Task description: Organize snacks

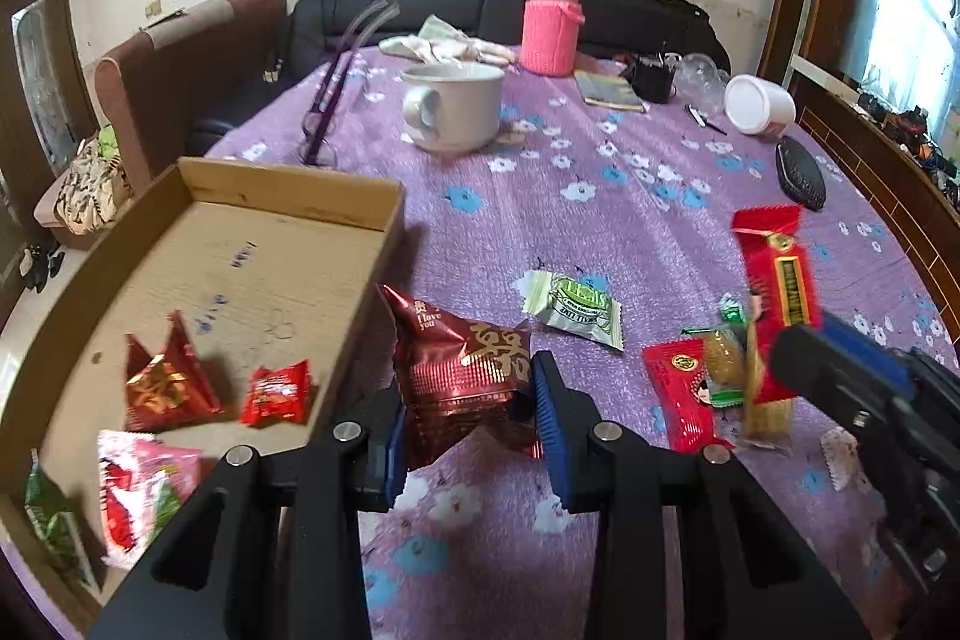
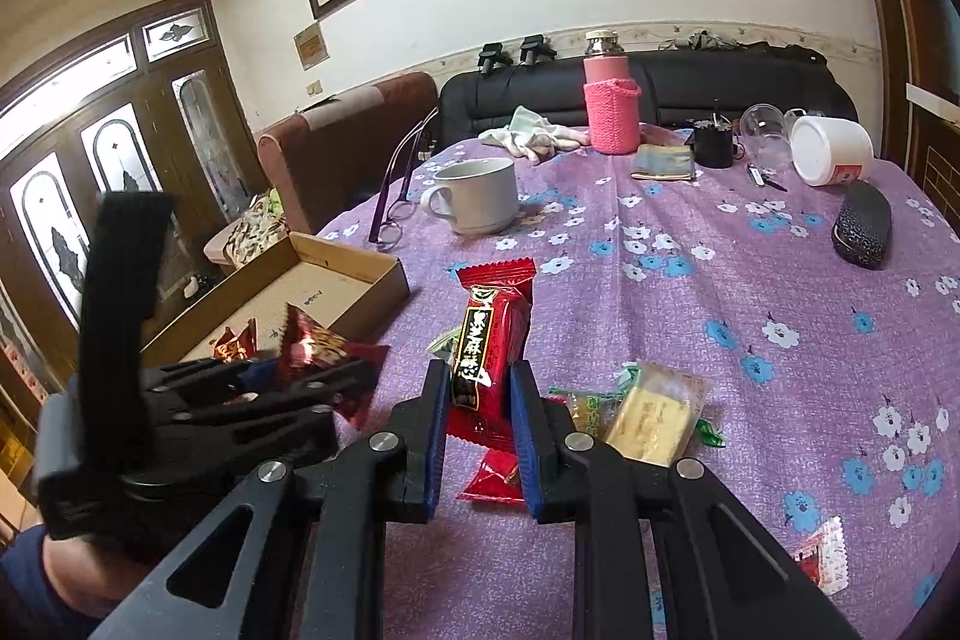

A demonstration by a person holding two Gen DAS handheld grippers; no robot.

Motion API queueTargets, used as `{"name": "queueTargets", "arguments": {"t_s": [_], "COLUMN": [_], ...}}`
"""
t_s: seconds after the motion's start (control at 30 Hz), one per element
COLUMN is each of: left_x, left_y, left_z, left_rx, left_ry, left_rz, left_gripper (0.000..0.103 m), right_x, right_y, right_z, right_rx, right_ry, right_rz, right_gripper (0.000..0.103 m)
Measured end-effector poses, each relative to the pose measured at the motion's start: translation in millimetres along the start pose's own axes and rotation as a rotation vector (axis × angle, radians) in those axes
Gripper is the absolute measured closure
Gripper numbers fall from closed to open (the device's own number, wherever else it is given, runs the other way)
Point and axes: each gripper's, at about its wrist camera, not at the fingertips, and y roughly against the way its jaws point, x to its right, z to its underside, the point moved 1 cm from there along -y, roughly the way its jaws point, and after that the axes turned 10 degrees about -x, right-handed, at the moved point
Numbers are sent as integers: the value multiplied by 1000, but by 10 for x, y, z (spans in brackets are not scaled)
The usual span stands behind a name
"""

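My left gripper (image 1: 465,415) is shut on a dark red foil snack bag (image 1: 465,370), held just right of the cardboard tray (image 1: 288,187). The tray holds a red foil packet (image 1: 168,382), a small red candy (image 1: 277,394), a pink packet (image 1: 144,484) and a green one (image 1: 51,520). My right gripper (image 2: 479,400) is shut on a long red snack bar (image 2: 489,340), lifted above the table; it also shows in the left wrist view (image 1: 780,280). On the cloth lie a green-white packet (image 1: 573,307), a red packet (image 1: 681,394) and a yellow wafer pack (image 2: 651,421).
A white mug (image 1: 453,106), purple glasses (image 1: 327,100), pink flask (image 1: 551,22), white tub (image 1: 759,103), black glasses case (image 1: 801,172) and small notebook (image 1: 609,91) stand at the far side. A small white-red wrapper (image 2: 822,556) lies near right. Sofas sit behind the table.
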Motion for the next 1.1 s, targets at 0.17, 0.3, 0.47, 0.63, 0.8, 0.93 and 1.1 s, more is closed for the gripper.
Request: {"name": "queueTargets", "arguments": {"t_s": [0.17, 0.3, 0.47, 0.63, 0.8, 0.93, 1.1], "left_x": [-99, -182, -328, -488, -663, -788, -923], "left_y": [127, 174, 301, 450, 523, 540, 551], "left_z": [97, 159, 221, 258, 285, 300, 331], "left_rx": [16, 25, 58, 102, 122, 127, 131], "left_ry": [22, 39, 66, 91, 122, 149, 174], "left_rz": [-2, -16, -32, -57, -74, -82, -88], "left_gripper": [68, 68, 68, 67, 67, 67, 67], "right_x": [-43, -72, -119, -158, -261, -390, -649], "right_y": [-8, -43, -66, -100, -110, -137, -169], "right_z": [13, 28, 41, 39, 27, 16, 0], "right_rx": [-3, -14, -16, -21, -43, -68, -92], "right_ry": [13, 22, 38, 40, 53, 71, 96], "right_rz": [-4, -7, -3, 4, -4, -32, -80], "right_gripper": [81, 81, 81, 81, 81, 81, 81]}}
